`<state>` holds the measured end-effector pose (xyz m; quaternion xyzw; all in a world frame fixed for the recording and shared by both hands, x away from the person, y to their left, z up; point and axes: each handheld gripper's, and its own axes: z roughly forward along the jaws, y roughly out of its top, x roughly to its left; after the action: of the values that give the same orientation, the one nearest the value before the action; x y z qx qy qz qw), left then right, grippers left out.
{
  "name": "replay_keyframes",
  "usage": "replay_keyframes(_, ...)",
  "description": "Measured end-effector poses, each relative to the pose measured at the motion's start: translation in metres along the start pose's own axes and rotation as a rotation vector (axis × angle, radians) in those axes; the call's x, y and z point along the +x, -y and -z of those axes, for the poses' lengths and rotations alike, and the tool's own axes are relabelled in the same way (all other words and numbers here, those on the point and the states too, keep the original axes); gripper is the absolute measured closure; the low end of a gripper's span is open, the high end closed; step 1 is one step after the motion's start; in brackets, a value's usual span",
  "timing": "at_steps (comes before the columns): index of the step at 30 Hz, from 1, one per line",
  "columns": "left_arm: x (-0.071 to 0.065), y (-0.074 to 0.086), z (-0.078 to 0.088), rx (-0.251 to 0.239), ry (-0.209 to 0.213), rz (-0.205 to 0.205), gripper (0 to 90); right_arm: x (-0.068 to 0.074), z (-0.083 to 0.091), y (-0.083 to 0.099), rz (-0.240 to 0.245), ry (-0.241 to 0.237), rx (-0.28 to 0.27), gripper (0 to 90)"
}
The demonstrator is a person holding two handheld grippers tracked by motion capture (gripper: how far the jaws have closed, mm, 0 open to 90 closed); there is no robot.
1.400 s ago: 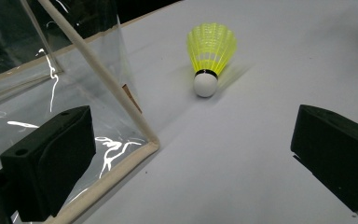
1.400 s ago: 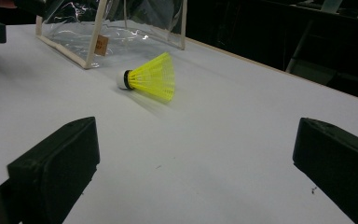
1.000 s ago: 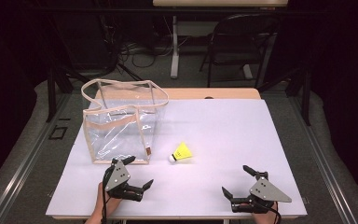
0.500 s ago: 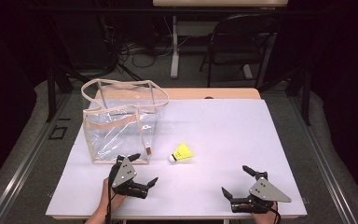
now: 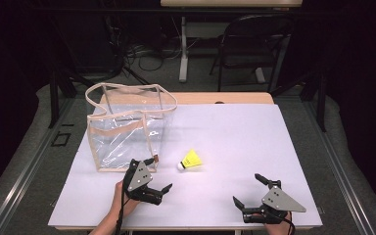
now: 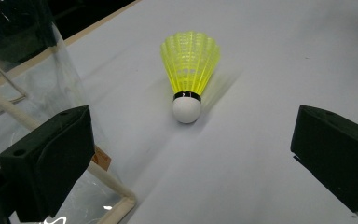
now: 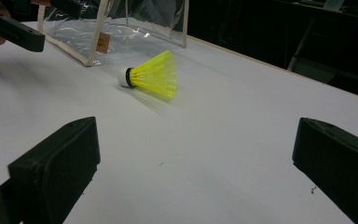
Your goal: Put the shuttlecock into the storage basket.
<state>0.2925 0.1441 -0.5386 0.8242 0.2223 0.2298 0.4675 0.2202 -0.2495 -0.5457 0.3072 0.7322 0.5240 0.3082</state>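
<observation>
Left gripper [image 5: 159, 175] jaws wide apart, near yellow feathered shuttlecock with white cork tip [image 5: 191, 161], clear plastic tote bag with beige trim [image 5: 125, 128] beside it, right gripper [image 5: 250, 193] also spread, empty.

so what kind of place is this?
Likely a lab or recording workspace: a white-topped table against a dark backdrop, loose cables on the floor, and a black chair behind.

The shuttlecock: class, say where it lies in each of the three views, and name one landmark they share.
High view: shuttlecock mid-table, right of the clear bag.
Left gripper view: upper centre, white tip nearest the camera.
Right gripper view: upper left of centre, tip pointing left.
Shared landmark: the clear bag.
</observation>
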Motion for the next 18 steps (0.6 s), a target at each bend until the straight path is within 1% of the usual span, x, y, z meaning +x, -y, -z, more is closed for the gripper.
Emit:
replay_keyframes(6, 0.000, -0.003, -0.005, 0.023, 0.007, 0.003, 0.0, 0.000, 0.000, 0.000, 0.000, -0.001, 0.001, 0.3)
replay_keyframes(12, -0.001, -0.007, -0.010, 0.026, 0.000, 0.002, 0.0, 0.000, -0.001, 0.000, -0.001, -0.001, 0.002, 0.4)
replay_keyframes(18, -0.003, -0.011, -0.020, 0.044, 0.005, -0.003, 0.0, 0.000, -0.001, 0.000, -0.002, 0.000, 0.004, 0.4)
